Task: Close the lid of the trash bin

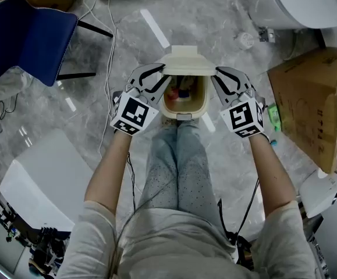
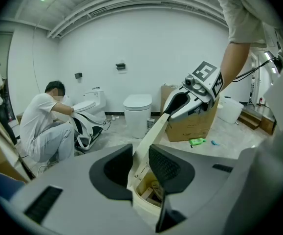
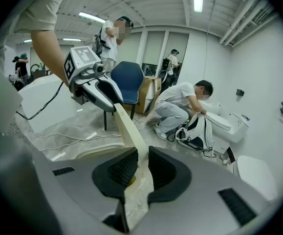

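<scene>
The cream plastic trash bin (image 1: 205,100) stands on the grey floor (image 1: 215,16), its thin lid (image 1: 185,60) upright behind. The left gripper (image 1: 159,81) and right gripper (image 1: 219,83) each pinch a side edge. It looks light, stiff and hinged, so those edges should serve.

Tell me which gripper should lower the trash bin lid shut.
Neither alone: left gripper and right gripper each clamp an opposite side edge of the raised lid over the open trash bin. Evenly placed; probably lower it with both.
</scene>
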### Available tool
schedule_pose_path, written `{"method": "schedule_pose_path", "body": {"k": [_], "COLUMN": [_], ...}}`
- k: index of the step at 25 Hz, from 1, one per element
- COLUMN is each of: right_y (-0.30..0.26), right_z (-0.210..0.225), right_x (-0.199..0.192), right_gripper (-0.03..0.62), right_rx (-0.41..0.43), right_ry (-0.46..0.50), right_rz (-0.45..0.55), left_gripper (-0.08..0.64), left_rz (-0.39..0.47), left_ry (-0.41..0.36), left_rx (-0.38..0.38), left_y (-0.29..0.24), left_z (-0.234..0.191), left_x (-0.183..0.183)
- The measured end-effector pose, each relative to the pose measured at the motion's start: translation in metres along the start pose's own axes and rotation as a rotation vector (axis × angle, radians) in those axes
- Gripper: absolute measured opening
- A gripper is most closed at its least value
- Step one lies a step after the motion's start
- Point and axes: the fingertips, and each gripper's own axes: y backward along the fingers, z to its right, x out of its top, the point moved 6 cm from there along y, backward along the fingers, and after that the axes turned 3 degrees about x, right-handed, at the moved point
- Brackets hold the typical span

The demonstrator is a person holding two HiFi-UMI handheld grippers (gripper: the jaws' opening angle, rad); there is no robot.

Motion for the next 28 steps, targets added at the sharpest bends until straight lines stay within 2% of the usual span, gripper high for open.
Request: {"method": "schedule_pose_path", "body": {"k": [22, 28], "right_y": [0.017, 0.017], "right_z": [-0.063, -0.073], "right_x": [-0.031, -0.038], "right_gripper": [0.091, 0.094], "right_rx": [0.004, 0.005], "right_ry": [0.124, 0.125], "right_rz": [-0.065, -0.072], "left_gripper": [0.13, 0.135], "left_rz": [-0.052, -0.06], "left_ry": [-0.091, -0.092], "left_rx": [-0.044, -0.046], "left_y": [0.022, 0.024], "left_z": [0.056, 0.064], "left_x": [-0.036, -0.045]}}
